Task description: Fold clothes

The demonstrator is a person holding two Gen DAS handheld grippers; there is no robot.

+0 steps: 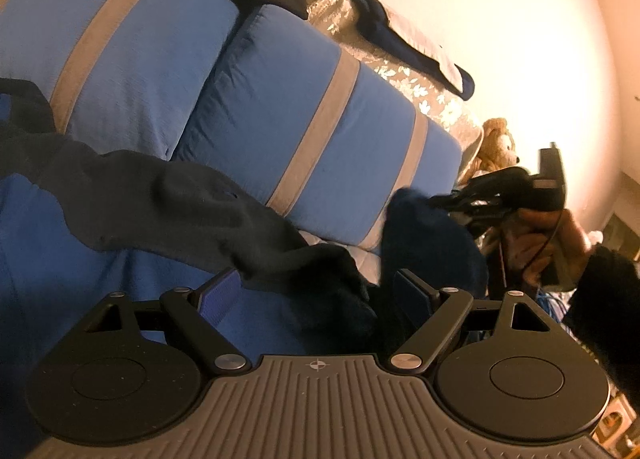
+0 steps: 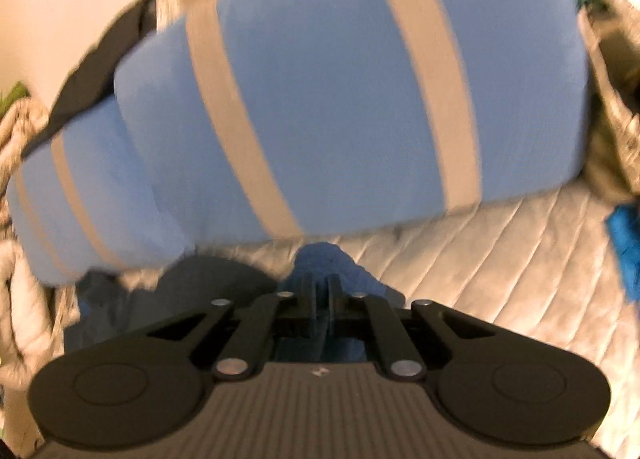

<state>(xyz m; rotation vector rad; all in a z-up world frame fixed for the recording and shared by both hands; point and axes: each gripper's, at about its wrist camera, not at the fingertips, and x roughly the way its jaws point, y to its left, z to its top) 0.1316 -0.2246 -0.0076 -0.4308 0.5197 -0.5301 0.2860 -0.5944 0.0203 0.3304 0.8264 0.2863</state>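
A dark navy garment (image 1: 168,199) lies across the blue sofa seat, its sleeve running from the left to between my fingers. My left gripper (image 1: 316,291) is open, its blue pads wide apart, with dark cloth bunched between them. My right gripper (image 1: 452,201) shows at the right in the left wrist view, holding up a navy corner of the garment (image 1: 424,235). In the right wrist view my right gripper (image 2: 322,283) is shut on blue cloth (image 2: 324,263) above the quilted seat cover (image 2: 500,251). That view is blurred.
Blue back cushions with grey stripes (image 1: 304,131) stand behind the garment and fill the right wrist view (image 2: 340,91). More dark clothes (image 1: 400,35) lie over the sofa back. A teddy bear (image 1: 498,145) sits at the sofa's far end. The wall (image 1: 500,11) is behind.
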